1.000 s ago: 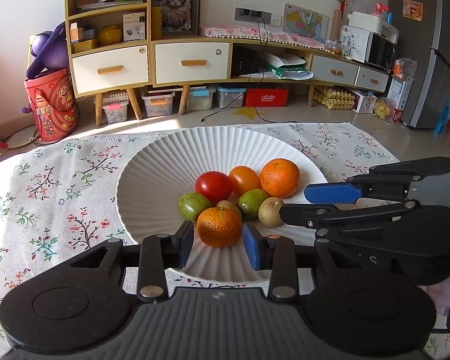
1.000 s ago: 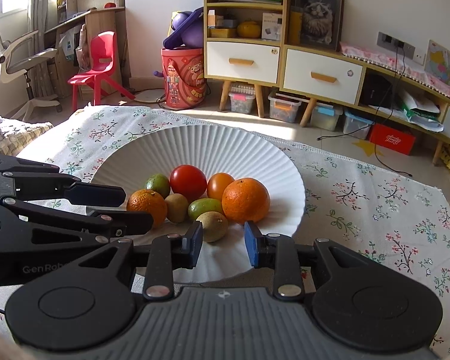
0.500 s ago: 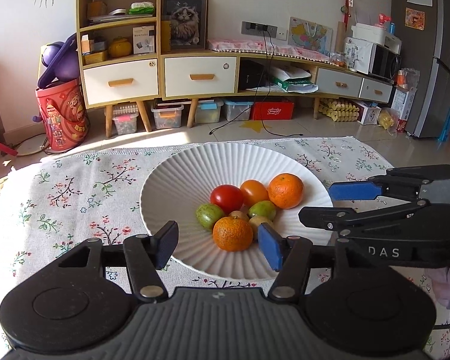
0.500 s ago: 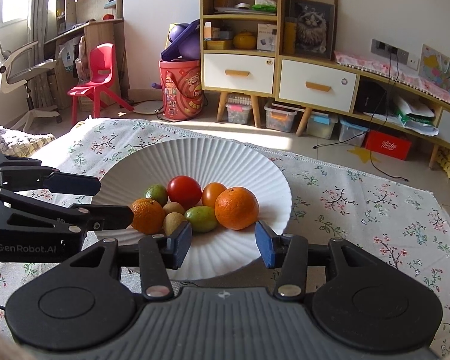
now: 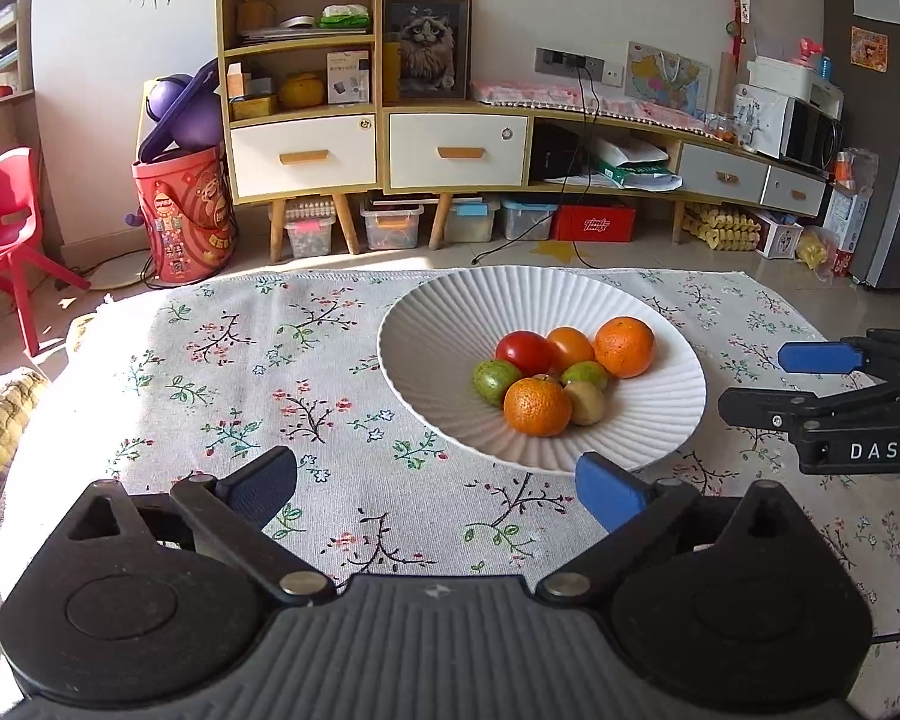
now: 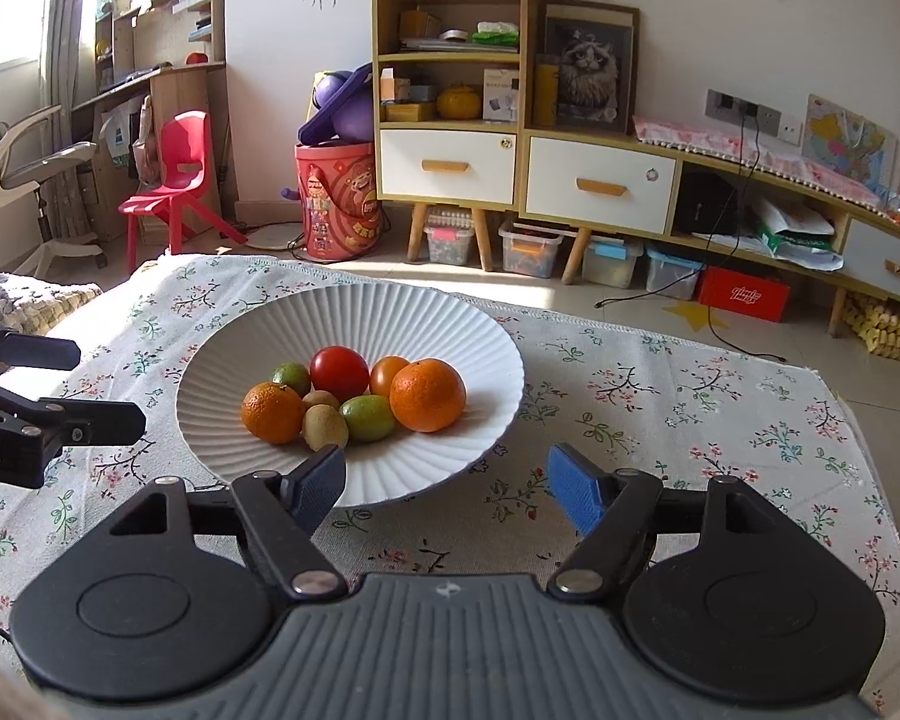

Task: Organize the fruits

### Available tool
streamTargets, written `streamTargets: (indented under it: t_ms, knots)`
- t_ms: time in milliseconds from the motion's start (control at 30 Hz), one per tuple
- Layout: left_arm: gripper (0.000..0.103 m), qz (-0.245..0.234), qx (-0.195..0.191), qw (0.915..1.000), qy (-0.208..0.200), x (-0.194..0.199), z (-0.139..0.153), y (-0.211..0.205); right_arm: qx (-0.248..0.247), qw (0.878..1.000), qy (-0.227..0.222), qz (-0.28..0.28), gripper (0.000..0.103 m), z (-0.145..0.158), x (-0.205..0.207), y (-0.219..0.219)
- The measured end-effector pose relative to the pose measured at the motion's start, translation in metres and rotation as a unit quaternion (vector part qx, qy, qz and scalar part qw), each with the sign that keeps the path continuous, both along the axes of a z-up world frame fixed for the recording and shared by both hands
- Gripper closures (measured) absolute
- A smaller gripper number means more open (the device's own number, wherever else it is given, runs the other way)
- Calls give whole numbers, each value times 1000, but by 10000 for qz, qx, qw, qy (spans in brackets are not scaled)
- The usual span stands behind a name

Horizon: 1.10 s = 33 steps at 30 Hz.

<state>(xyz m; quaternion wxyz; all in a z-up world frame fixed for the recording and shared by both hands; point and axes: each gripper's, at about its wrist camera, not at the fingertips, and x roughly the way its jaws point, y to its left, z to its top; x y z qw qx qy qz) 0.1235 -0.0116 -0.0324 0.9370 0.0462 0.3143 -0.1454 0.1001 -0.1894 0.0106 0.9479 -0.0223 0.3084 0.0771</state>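
- L gripper point(image 5: 435, 486): jaws wide, nothing btwn them, over the cloth point(image 5: 270, 360), just short of the plate point(image 5: 426, 354) near rim; plate sits ahead and to its right.
- R gripper point(image 6: 447, 480): jaws wide, empty; its left pad overlaps plate near rim in view, right pad over cloth. Contact w/ plate: can't tell.
- In L cam, R gripper shows at right edge, beside plate, 2 fingers spread apart; in R cam, L gripper at left edge, same.
- Plate: white, ribbed, on floral cloth, all fruit clustered in its middle, touching each other.
- Nearest the grippers: small orange point(image 5: 537, 407) and kiwi point(image 5: 585, 402) side by side; 2nd kiwi point(image 6: 320, 400) just behind, seen in R cam.
- Green fruit point(image 5: 495, 381) left of small orange; 2nd green fruit point(image 5: 585, 373) behind kiwi.
- Far row, L to R: tomato point(image 5: 525, 353), persimmon-like orange fruit point(image 5: 571, 347), big orange point(image 5: 624, 347).
- Beyond table: cabinet point(image 5: 378, 144) w/ white drawers, red bucket point(image 5: 183, 213), red chair point(image 5: 6, 234).
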Motion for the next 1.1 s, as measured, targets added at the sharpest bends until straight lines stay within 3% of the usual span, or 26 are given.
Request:
streamTargets:
  t_ms: [267,433,867,1100]
  knots:
    - [11,215,-16,9989,409,-23,-5,1,-54,9996,232,-180,16,4,-23,16]
    - [11,523,-197,9963,649,-37,-3,8,-72,9983,385,-442,14,9,-37,23]
    - [11,992,-42,9923,735,-65,12,11,-66,9932,439,-1075,1,17,-68,28]
    - [11,1005,175,9925,679,-73,19,-1,-296,9916,479,-1163,1,21,-71,38]
